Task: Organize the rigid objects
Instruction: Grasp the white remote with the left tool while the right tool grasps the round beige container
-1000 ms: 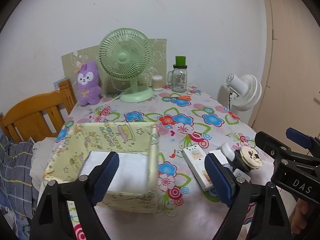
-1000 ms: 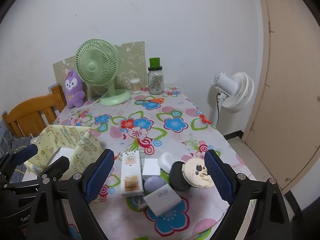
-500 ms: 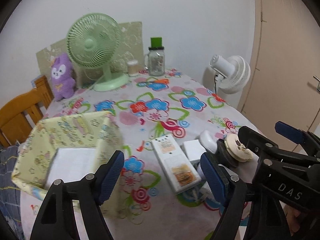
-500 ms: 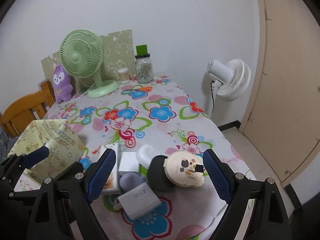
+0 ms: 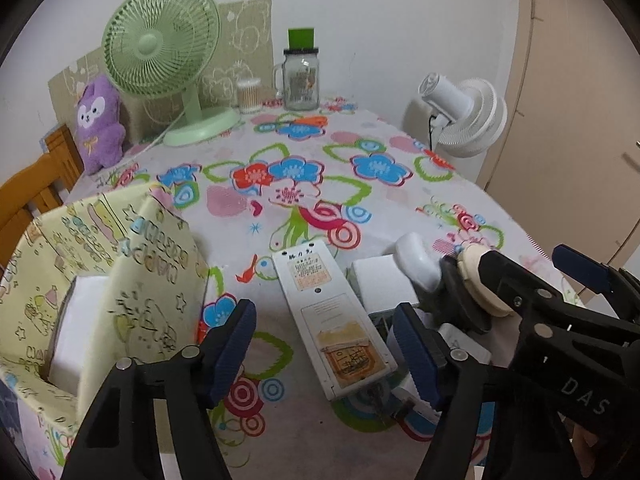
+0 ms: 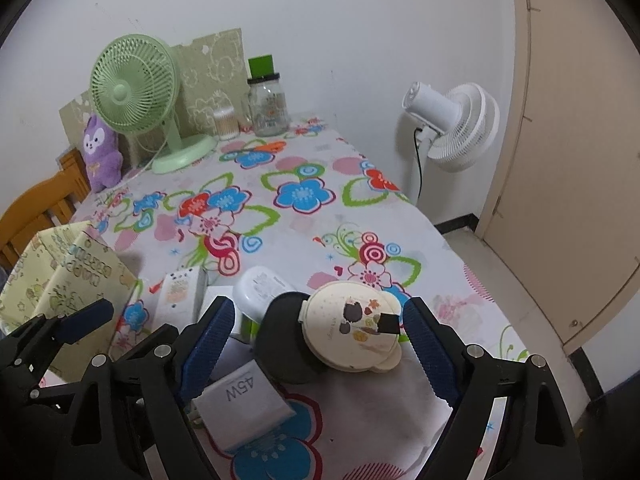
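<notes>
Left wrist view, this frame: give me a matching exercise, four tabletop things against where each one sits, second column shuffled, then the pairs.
Things:
1. purple plush toy
2. glass jar
3. white remote
4. white block

Places:
A. flat on the floral tablecloth, between the two pads of the left claw
B. inside the yellow fabric box
C. at the far edge of the table, right of the green fan
D. at the far edge, left of the green fan, beside the wooden chair

Pairs: 1-D, 2-C, 3-A, 4-B
</notes>
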A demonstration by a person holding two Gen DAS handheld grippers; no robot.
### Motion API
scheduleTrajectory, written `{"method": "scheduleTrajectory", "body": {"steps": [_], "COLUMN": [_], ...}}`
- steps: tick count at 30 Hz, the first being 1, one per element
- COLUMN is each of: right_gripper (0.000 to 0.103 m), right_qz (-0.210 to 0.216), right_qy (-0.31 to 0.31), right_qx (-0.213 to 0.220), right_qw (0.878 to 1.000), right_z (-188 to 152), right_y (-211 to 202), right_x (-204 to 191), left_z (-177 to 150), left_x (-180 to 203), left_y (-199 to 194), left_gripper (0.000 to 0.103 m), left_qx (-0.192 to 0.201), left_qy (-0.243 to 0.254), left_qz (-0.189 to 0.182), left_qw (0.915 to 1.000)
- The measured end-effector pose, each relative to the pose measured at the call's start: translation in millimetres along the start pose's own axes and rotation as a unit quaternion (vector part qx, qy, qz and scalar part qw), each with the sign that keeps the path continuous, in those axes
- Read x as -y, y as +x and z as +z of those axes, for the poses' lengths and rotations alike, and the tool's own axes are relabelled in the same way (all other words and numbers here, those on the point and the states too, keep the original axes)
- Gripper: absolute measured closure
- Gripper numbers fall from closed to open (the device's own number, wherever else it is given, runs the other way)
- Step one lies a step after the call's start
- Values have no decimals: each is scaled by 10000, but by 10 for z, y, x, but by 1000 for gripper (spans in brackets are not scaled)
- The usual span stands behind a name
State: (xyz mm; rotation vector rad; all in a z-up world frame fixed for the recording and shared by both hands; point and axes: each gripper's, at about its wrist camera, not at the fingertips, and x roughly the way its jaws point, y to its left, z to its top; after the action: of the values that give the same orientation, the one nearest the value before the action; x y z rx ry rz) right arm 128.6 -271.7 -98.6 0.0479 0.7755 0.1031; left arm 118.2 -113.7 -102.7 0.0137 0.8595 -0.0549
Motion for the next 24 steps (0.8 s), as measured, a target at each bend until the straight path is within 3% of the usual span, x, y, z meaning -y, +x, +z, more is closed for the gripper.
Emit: {"method": "scheduleTrajectory", "body": {"steps": [11, 24], "right_gripper": [15, 15], "right_qz": [-79, -184], "right_qy": [196, 536], "right_qx": [-305, -609], "right_qw": [9993, 9965], "right_z": [-32, -95], "right_y": [291, 572], "right_x": [111, 251], "left_z": [25, 16], "left_x": [-7, 33], "left_y": [232, 243], "left_gripper": [38, 39], "left_qx": [-260, -173], "left_qy": [-69, -115], "left_qz": [95, 338], "left_qw": [9996, 9992]}}
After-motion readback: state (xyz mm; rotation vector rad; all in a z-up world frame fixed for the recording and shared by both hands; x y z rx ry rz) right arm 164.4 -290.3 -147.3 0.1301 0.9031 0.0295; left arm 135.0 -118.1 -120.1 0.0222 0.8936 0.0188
